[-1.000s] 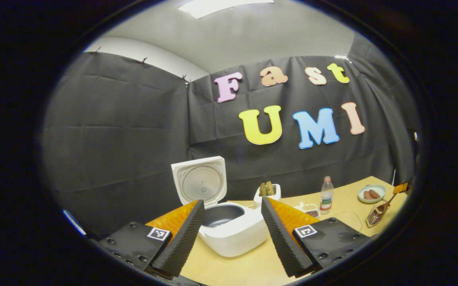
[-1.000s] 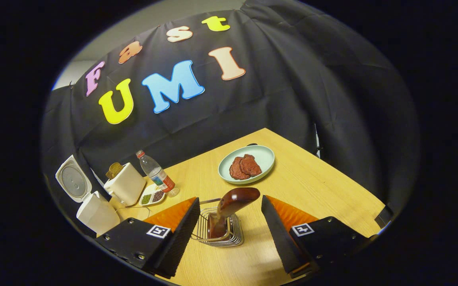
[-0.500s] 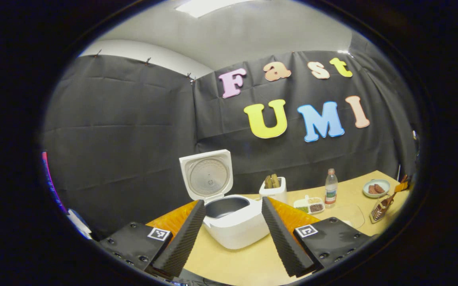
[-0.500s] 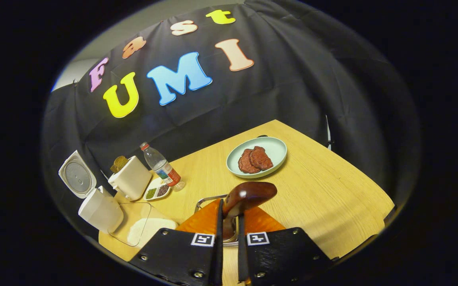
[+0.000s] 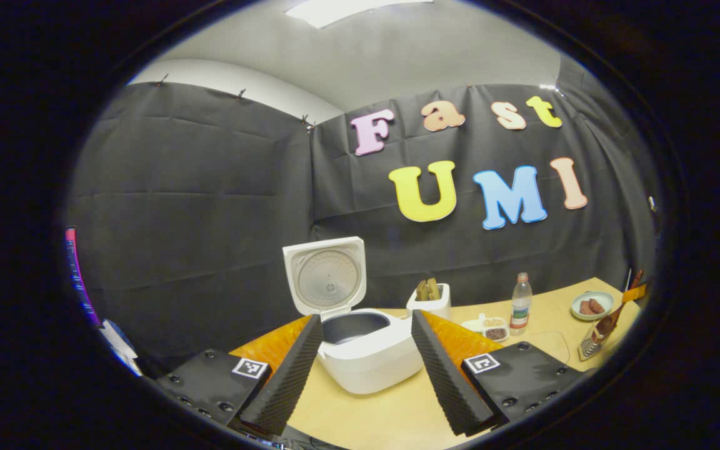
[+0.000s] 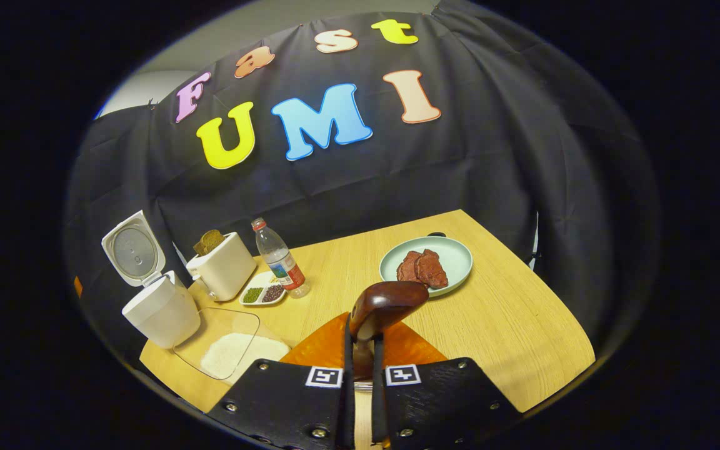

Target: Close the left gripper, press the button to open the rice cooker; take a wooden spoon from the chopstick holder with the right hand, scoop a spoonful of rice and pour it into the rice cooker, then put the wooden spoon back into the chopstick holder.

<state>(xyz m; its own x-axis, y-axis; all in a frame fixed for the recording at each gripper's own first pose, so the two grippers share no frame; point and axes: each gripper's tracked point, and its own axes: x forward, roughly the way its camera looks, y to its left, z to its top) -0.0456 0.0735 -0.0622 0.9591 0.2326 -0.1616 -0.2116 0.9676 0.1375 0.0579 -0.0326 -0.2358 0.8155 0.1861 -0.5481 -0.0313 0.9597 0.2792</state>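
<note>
Wooden spoon (image 6: 385, 303) upright, right gripper (image 6: 360, 350) jaws clamping it

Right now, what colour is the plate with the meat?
Pale green; the plate shows best in the right gripper view.

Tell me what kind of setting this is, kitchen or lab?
Likely a staged kitchen tabletop in a recording booth, not a real kitchen: black cloth wall around a wooden table with an open rice cooker, a toaster and a plate of meat.
</note>
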